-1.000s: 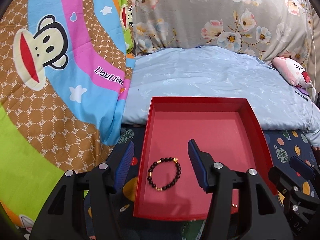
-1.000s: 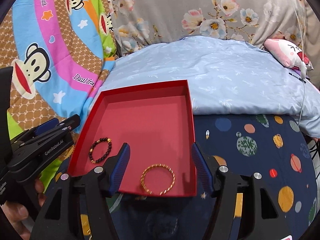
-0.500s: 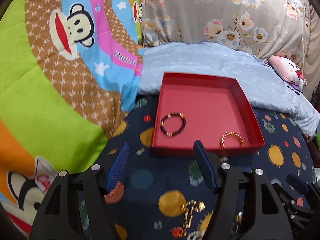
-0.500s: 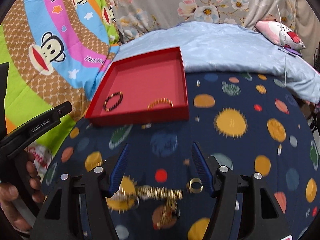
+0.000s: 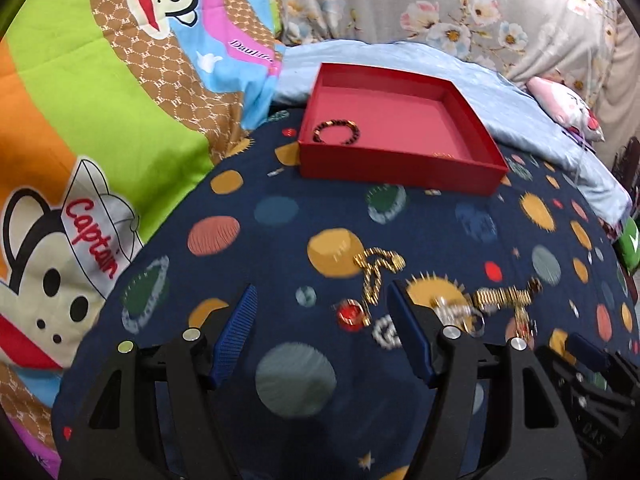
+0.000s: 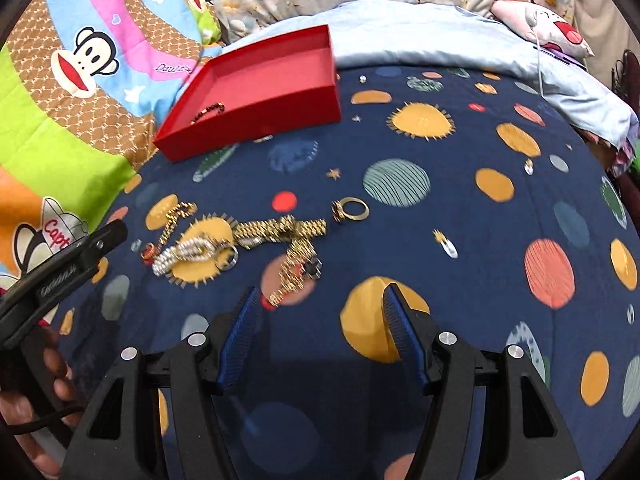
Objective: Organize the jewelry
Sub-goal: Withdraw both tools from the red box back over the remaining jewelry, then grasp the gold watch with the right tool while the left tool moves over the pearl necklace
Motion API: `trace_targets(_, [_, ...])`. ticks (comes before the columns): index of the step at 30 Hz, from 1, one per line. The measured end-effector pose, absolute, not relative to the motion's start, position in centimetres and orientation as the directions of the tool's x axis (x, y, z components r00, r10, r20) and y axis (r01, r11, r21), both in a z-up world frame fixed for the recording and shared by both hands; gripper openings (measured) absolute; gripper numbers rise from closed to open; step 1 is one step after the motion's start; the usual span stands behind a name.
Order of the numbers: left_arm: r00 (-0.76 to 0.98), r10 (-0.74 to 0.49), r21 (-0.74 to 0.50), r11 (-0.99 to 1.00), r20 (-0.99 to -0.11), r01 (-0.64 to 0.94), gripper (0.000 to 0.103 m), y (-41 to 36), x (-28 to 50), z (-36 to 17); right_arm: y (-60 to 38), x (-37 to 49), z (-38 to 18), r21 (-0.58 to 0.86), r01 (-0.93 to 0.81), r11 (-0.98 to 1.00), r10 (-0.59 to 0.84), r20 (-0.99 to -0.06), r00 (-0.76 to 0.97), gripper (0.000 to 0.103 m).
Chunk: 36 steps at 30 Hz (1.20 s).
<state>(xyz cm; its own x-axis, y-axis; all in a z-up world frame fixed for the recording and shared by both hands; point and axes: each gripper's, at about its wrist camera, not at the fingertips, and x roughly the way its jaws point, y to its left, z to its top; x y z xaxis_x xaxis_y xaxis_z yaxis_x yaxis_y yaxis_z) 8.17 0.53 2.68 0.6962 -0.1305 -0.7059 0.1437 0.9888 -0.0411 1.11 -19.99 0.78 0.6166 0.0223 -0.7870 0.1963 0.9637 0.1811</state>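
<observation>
Both grippers spread wide, empty: left gripper (image 5: 320,304) and right gripper (image 6: 320,306) hover over the planet-print sheet (image 6: 460,200). Loose gold chains (image 6: 280,230), a gold ring (image 6: 352,209) lie near them; beaded bracelet (image 5: 336,132) sits in the red tray (image 5: 400,168) beyond

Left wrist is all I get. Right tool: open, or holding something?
Observer: Right tool is open, with nothing between its fingers.
Operator: Anything lying off on its own?
Observer: A gold ring lies alone, just right of the gold bracelet.
Operator: And the white blur I see?
Observer: A silver bracelet, folded over on itself.
</observation>
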Motion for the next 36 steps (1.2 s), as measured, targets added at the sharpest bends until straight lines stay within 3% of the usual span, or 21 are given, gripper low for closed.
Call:
trace_targets(15, [0.664,-0.257,-0.001,0.933,-0.702,0.360,0.064,-3.2,8.2,1.2,-19.3,1.0,0.2,0.139,0.186,0.973,-0.008,-0.778,0.628,0.067])
trace_targets(22, [0.600,-0.291,-0.032,0.914,-0.745,0.404,0.043,-3.8,8.7,0.2,-19.3,1.0,0.2,0.140,0.186,0.972,-0.009,-0.778,0.628,0.068])
trace_targets(25, [0.572,-0.291,-0.035,0.909,-0.767,0.416,0.040,-4.1,8.1,-0.6,-19.2,1.0,0.2,0.133,0.185,0.974,-0.012,-0.779,0.627,0.069])
trace_targets(28, [0.575,-0.292,-0.048,0.914,-0.765,0.402,0.024,-3.9,7.9,-0.6,-19.1,1.1,0.2,0.136,0.185,0.973,-0.011,-0.779,0.627,0.069])
trace_targets(36, [0.566,-0.335,-0.122,0.917,-0.754,0.380,0.021,-3.7,7.8,0.0,-19.1,1.1,0.2,0.138,0.184,0.973,-0.009,-0.778,0.628,0.069])
